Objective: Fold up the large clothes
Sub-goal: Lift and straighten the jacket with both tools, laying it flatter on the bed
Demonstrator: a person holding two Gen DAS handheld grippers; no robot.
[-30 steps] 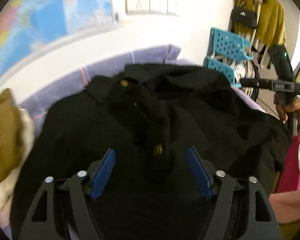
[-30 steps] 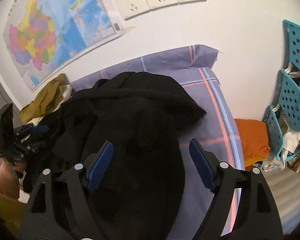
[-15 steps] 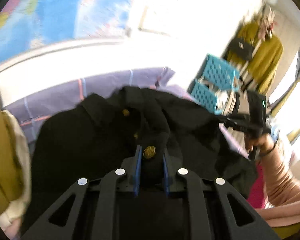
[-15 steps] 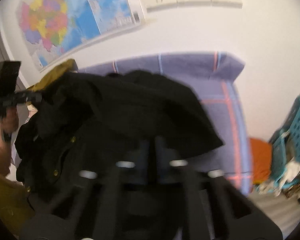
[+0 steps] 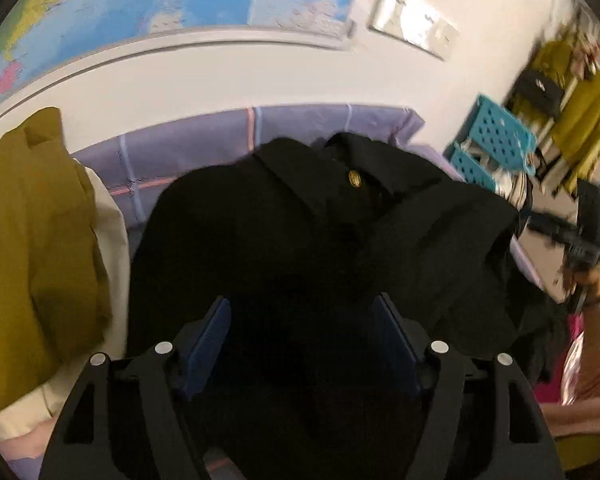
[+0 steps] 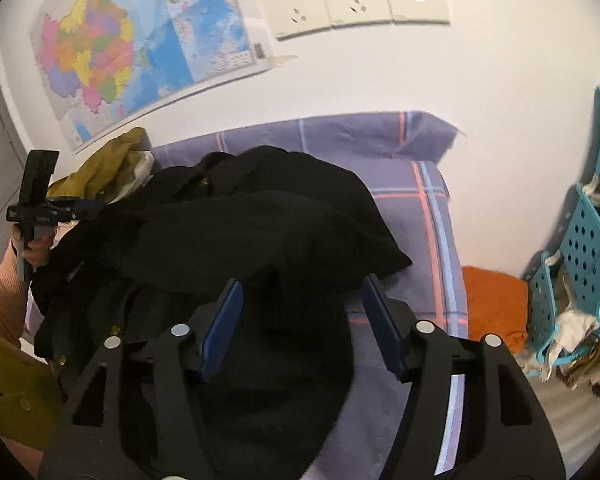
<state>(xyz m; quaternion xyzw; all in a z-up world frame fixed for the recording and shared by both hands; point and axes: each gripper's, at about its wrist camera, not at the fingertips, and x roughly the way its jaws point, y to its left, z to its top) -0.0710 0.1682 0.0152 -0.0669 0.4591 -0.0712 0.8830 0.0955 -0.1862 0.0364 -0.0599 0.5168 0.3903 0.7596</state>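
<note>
Left wrist view: the left gripper [image 5: 302, 344] is opening its blue-padded jaws over the black buttoned cloth jacket [image 5: 300, 232], gripping nothing. The jacket is lying mid-frame on the purple checked bedsheet [image 5: 204, 152]. In the right wrist view the right gripper [image 6: 302, 324] is opening too — dark cloth is lying between its pads, unpinched. Smoothing the bunched layers flat before pinching an edge is probably wisest. At right, turquoise perforated plastic baskets [image 6: 580, 248] are holding crumpled pale laundry [image 6: 568, 328].
</note>
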